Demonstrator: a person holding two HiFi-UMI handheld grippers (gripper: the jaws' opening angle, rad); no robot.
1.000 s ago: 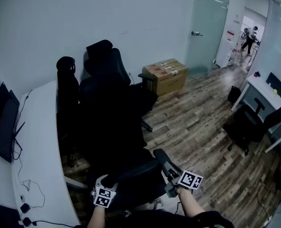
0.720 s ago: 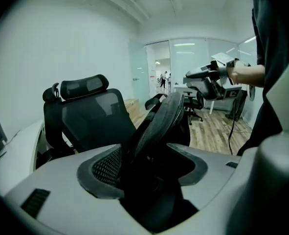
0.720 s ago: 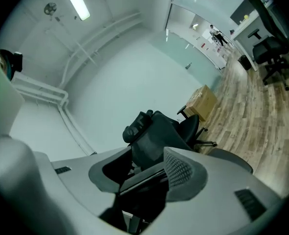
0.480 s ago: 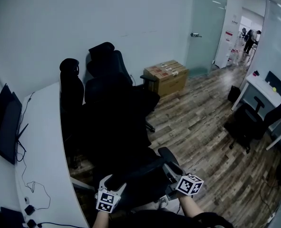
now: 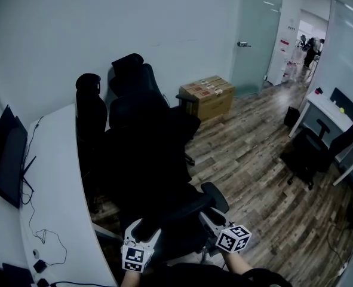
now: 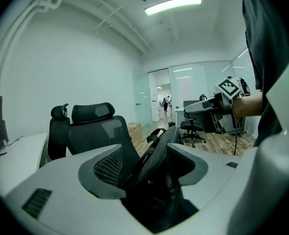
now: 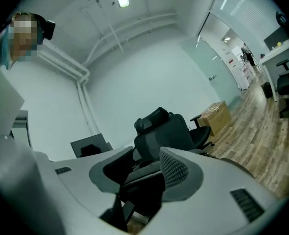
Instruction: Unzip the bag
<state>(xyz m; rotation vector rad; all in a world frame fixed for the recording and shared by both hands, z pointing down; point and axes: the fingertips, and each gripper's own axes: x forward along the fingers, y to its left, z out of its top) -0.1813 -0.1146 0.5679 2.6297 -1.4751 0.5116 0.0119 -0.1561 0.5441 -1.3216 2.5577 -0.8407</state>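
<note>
1. Low at the near edge of the head view, the left gripper [image 5: 143,231] and right gripper [image 5: 209,219] hang side by side, apart. They flank a dark bulk that is probably the black bag [image 5: 176,217] lying on the nearest seat. It is too dim to separate bag from chair.
2. The left gripper's fingers stand wide apart, having just been opening. The dark shape lies in line between them, and neither pad presses on it. The right gripper's fingers are likewise spread and clamp nothing.
3. Edges: the rim of the white curved desk [image 5: 57,178] runs just beside the left gripper. A bunch of black mesh office chairs [image 5: 143,136] crowds straight ahead.
4. Open room: the grey-brown plank floor [image 5: 254,160] lies open to the right, reaching a second white desk [image 5: 334,115] and a glass doorway [image 5: 295,40].
5. Counts:
   - two grippers
   - two desks
   - two headrests [image 5: 127,61] rising from the bunch of chairs
   - one lone black chair [image 5: 310,157] at the second desk
   - one brown cardboard carton [image 5: 208,97]
   - one dark flat monitor [image 5: 6,154]
</note>
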